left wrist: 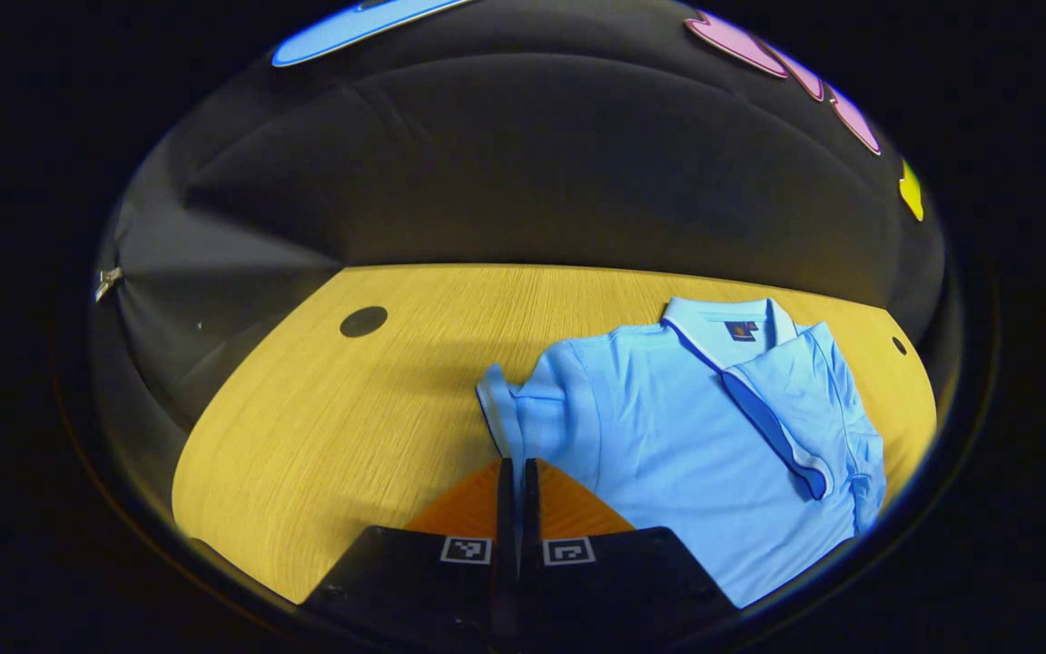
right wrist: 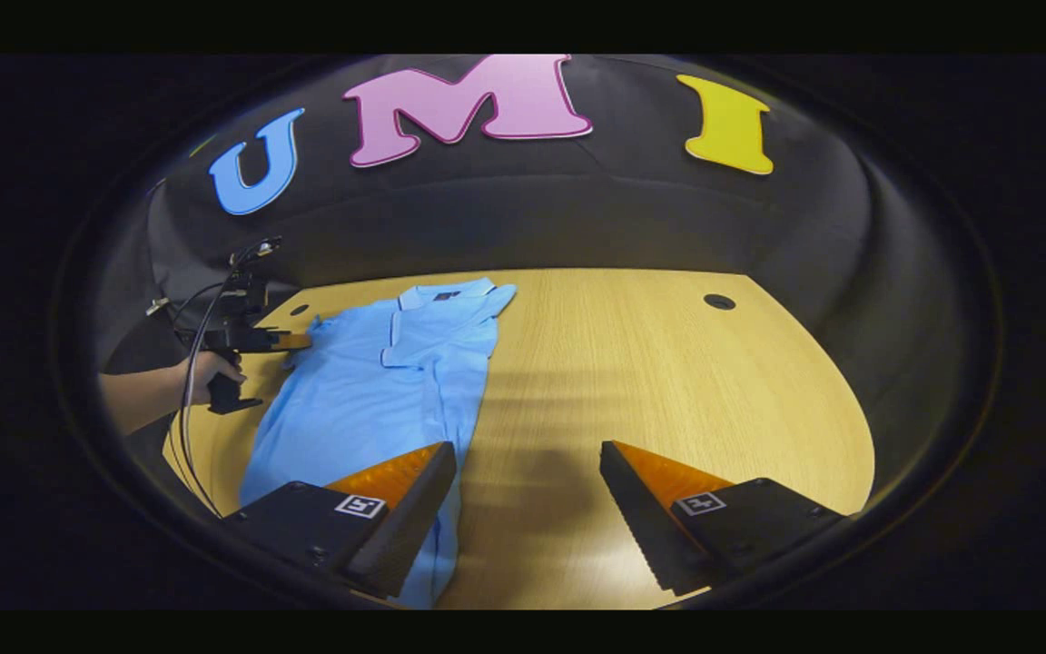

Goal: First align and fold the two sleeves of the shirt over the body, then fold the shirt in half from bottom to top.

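The blue shirt [left wrist: 668, 427] lies flat on the tabletop [left wrist: 323, 427]. One sleeve [left wrist: 791, 400] is already folded over the body; the other sleeve [left wrist: 509, 409] sticks out sideways. The left hand-held gripper [left wrist: 518, 477] has its fingers pressed together by that sleeve's edge (I cannot tell if cloth is pinched between them). I think the next job is to lift this sleeve and lay it flat over the body, lining it up with the first one.

The right hand-held gripper [right wrist: 527, 490] is spread wide over the shirt's near hem, holding nothing.

The cloth looks soft and thin, with dark trim. The tabletop is smooth yellow wood.
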